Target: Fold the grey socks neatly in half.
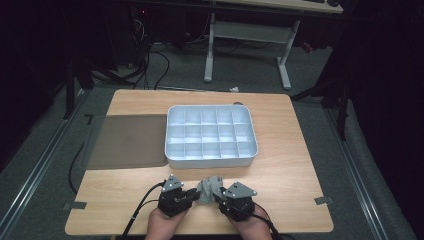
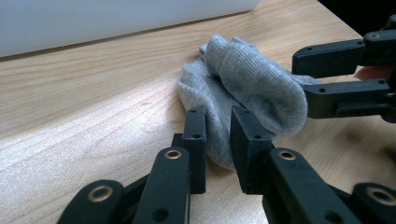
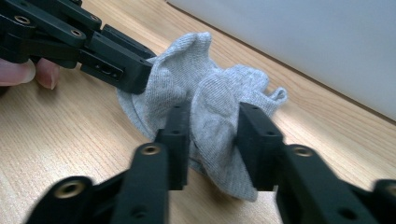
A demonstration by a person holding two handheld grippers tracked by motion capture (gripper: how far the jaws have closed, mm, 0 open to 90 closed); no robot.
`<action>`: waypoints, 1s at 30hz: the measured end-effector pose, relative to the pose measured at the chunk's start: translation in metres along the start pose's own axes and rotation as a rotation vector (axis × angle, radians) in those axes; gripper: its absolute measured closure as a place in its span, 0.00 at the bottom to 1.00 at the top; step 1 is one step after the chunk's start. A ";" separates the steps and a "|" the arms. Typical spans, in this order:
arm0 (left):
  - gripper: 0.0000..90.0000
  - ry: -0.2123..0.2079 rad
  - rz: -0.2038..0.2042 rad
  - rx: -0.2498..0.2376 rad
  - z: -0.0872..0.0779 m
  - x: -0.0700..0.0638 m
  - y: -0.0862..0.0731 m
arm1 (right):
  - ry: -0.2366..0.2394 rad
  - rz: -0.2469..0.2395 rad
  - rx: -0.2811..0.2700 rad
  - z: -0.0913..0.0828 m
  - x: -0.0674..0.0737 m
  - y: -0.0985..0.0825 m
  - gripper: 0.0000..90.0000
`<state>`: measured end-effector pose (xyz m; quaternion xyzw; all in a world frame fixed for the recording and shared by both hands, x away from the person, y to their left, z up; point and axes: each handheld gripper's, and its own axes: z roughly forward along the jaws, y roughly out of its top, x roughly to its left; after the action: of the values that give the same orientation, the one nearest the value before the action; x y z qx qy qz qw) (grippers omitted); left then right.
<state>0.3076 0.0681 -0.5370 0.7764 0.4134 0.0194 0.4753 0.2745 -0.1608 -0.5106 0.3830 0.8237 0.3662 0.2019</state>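
A crumpled grey sock lies on the wooden table near its front edge, between my two grippers. My left gripper comes at it from the left. In the left gripper view its jaws pinch the near edge of the sock. My right gripper comes from the right. In the right gripper view a bunched fold of the sock fills the gap between its jaws and touches both pads. Each gripper also shows in the other's view, the right gripper and the left gripper, both at the sock.
A white tray with several empty compartments stands just behind the sock at the table's middle. A dark flat mat lies to its left. Desk legs and cables stand on the floor beyond the table.
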 end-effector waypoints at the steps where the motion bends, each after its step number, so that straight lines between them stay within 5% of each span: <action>1: 0.85 0.000 0.000 -0.001 0.000 0.000 0.000 | -0.005 -0.005 0.002 0.001 -0.001 0.000 0.84; 5: 0.85 -0.002 0.000 -0.001 0.000 0.000 0.000 | -0.011 -0.001 -0.017 -0.002 -0.003 0.001 0.95; 17: 0.85 -0.007 0.001 -0.001 -0.001 0.000 0.000 | 0.003 0.060 -0.078 -0.015 -0.014 0.012 0.96; 30: 0.85 -0.011 0.001 -0.001 -0.001 0.000 0.000 | 0.041 0.017 -0.099 -0.006 0.002 0.032 0.97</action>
<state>0.3071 0.0688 -0.5369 0.7765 0.4103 0.0154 0.4780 0.2849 -0.1486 -0.4827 0.3721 0.8051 0.4159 0.2006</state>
